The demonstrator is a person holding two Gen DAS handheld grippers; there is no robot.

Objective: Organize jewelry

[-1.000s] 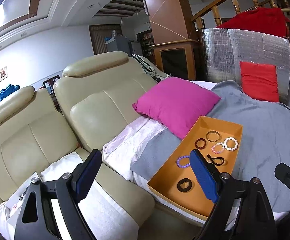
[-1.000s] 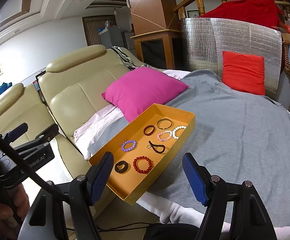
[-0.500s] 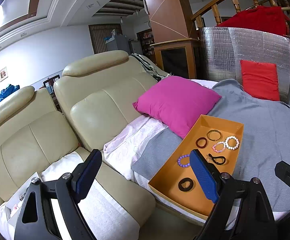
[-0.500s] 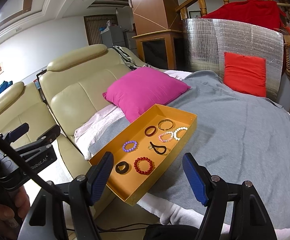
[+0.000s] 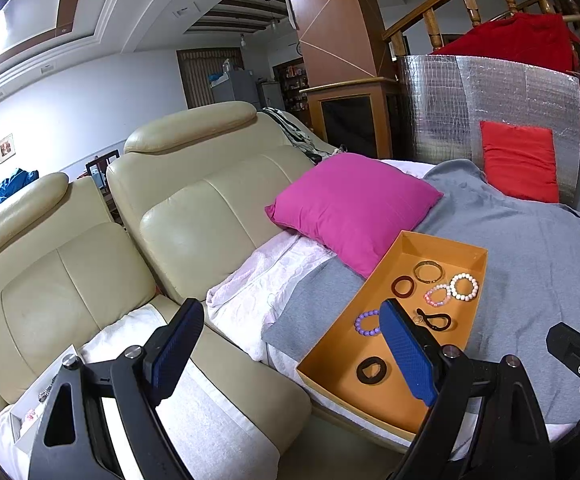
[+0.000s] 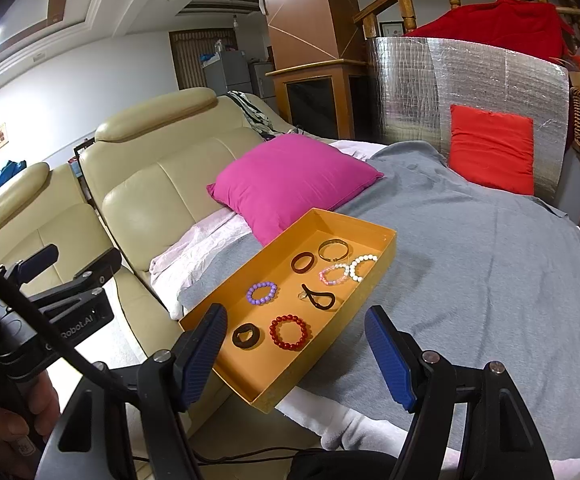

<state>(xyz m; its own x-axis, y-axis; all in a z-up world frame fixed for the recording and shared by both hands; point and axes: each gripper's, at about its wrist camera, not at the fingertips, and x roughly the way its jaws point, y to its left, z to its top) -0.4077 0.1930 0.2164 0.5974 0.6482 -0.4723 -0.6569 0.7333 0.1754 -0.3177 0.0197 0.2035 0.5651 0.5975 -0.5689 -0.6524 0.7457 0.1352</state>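
Hovering wide open, empty — right tool [image 6: 294, 344] and left tool [image 5: 290, 344] near orange tray [image 6: 366, 280] of bracelets; left body reads "Robot.AI".

orange tray [image 6: 374, 276], eight bracelets [image 6: 288, 332] (flat)

view: orange tray [image 6: 374, 236] slightly nearer, higher | jewelry: unmoved | tongs: unchanged

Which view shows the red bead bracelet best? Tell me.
The right wrist view: the red bead bracelet lies fully visible near the orange tray's front end. In the left wrist view, the left tool's right finger hides it.
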